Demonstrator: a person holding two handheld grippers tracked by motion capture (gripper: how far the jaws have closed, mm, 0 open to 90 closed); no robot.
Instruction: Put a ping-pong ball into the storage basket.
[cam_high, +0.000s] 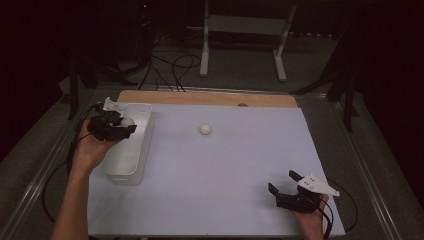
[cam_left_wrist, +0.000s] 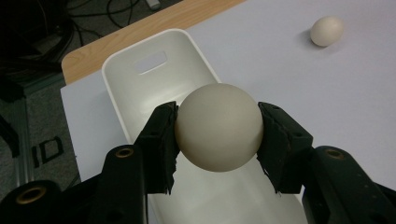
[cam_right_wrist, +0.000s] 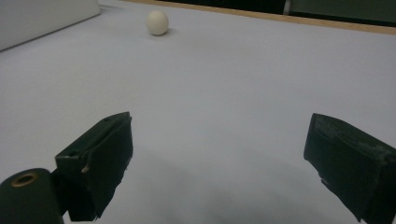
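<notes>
A: Starting at our left gripper (cam_left_wrist: 217, 128): its two black jaws are clamped on the smooth, cream-white ball (cam_left_wrist: 218, 127), one pad on each side at the widest part, right across the middle.

B: And where is that ball now? We see it held just above the long white plastic bin (cam_left_wrist: 140, 88), over the end of the bin farther from the person, not touching the floor of it.

A: How do we expect it to handle? It looks hard and matt, likely light, a stiff shell that won't give under the pads. Round and smooth means it can squirt out if we pinch above or below the middle, so the grip across the widest part is the one we'd keep.

B: We'd also guess it bounces and rolls, so letting go low inside the bin seems wiser than dropping it from height.

A: Our right gripper (cam_high: 285, 182) rests near the right front corner of the pale blue table top (cam_high: 235, 165), jaws spread wide with nothing between them.

B: Farther out, a second cream-white ball (cam_high: 205, 129) sits alone on the table, well apart from both grippers and from the bin. We'd take that one the same way, from the sides at its middle, since it may roll when nudged.
</notes>
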